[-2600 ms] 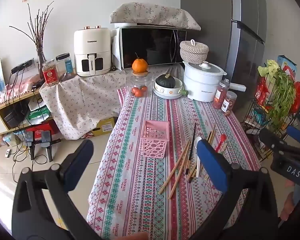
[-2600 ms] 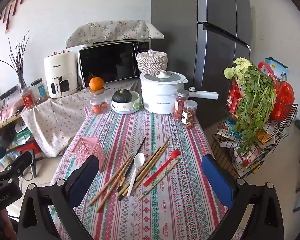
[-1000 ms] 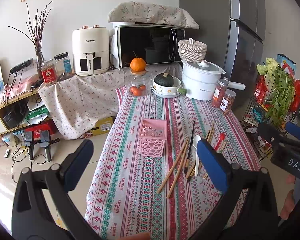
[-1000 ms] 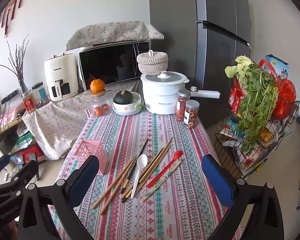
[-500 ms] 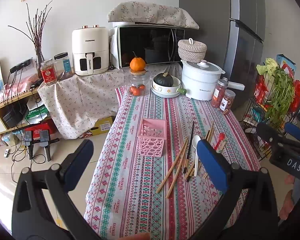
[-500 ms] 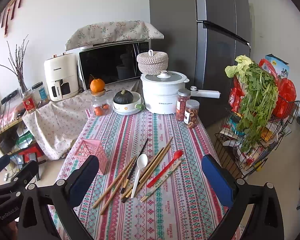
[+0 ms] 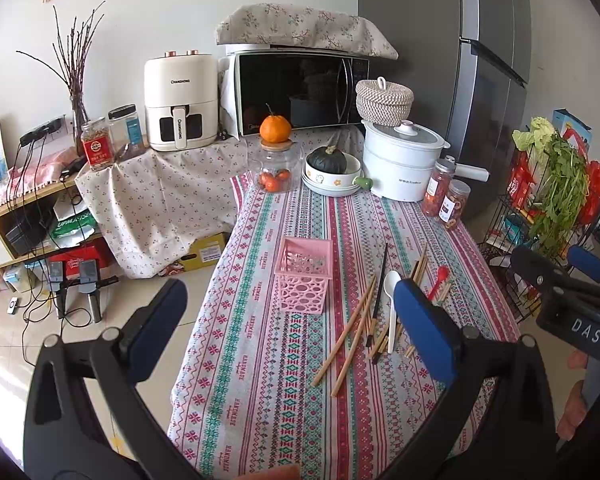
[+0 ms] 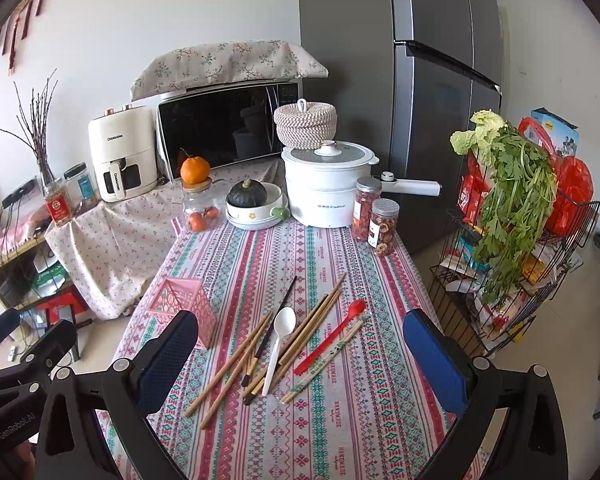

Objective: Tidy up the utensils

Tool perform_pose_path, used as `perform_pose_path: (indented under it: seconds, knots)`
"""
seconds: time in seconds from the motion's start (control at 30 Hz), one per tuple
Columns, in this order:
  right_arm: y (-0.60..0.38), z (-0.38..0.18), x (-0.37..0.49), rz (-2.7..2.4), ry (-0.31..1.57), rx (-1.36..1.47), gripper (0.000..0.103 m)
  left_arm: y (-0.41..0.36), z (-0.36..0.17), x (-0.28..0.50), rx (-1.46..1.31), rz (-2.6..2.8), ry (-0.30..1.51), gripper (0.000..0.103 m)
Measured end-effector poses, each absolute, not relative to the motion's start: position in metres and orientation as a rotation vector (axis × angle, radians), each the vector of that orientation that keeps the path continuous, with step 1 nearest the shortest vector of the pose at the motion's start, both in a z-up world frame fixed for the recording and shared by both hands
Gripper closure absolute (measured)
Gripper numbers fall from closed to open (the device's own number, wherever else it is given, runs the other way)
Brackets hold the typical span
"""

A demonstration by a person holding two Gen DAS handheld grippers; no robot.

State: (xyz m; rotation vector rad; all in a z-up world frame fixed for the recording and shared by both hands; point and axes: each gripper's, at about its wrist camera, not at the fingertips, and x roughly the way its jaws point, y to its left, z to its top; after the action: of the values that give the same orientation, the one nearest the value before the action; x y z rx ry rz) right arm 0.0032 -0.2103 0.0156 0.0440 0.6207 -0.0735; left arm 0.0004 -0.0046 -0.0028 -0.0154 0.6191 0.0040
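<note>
My left hand-held gripper [image 7: 288, 328] and right hand-held gripper [image 8: 300, 354] both gape, unladen; chopsticks [image 8: 228, 368] and white spoon [image 8: 278, 340] lie just right of the pink basket [image 8: 182, 306].

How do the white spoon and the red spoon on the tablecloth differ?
The white spoon has a broad, deep bowl; the red spoon is slimmer with a small bowl. The white spoon lies among the wooden chopsticks, crossing some; the red spoon lies at the pile's right edge beside a printed pair. Both lie flat, bowls pointing away from the grippers, outside the pink basket.
</note>
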Motion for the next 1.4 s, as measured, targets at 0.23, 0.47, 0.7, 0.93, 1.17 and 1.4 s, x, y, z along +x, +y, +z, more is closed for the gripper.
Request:
perform_pose_path:
  seconds: [0.23,0.47,0.7,0.93,1.17,1.4]
  knots:
    - [-0.210,0.015,0.003,-0.075,0.620,0.043,0.000,-0.004,-0.003,0.000,-0.017,0.005,0.619,0.000]
    - [-0.211,0.012,0.005,-0.081,0.625,0.041,0.000,-0.004,-0.003,0.000,-0.017,0.004,0.618,0.000]
    - [-0.215,0.014,0.009,-0.103,0.621,0.024,0.000,-0.006,-0.004,0.004,0.010,-0.016,0.616,0.000]
    - [-0.239,0.010,0.035,-0.121,0.685,0.064,0.000,-0.025,-0.008,0.040,0.076,-0.171,0.680,0.000]
    - [-0.277,-0.015,0.090,-0.121,0.871,0.148,0.000,-0.061,-0.038,0.101,0.107,-0.346,0.910,0.006]
    - [-0.305,-0.065,0.124,-0.102,1.015,0.217,0.000,-0.112,-0.097,0.160,0.190,-0.387,1.175,0.057]
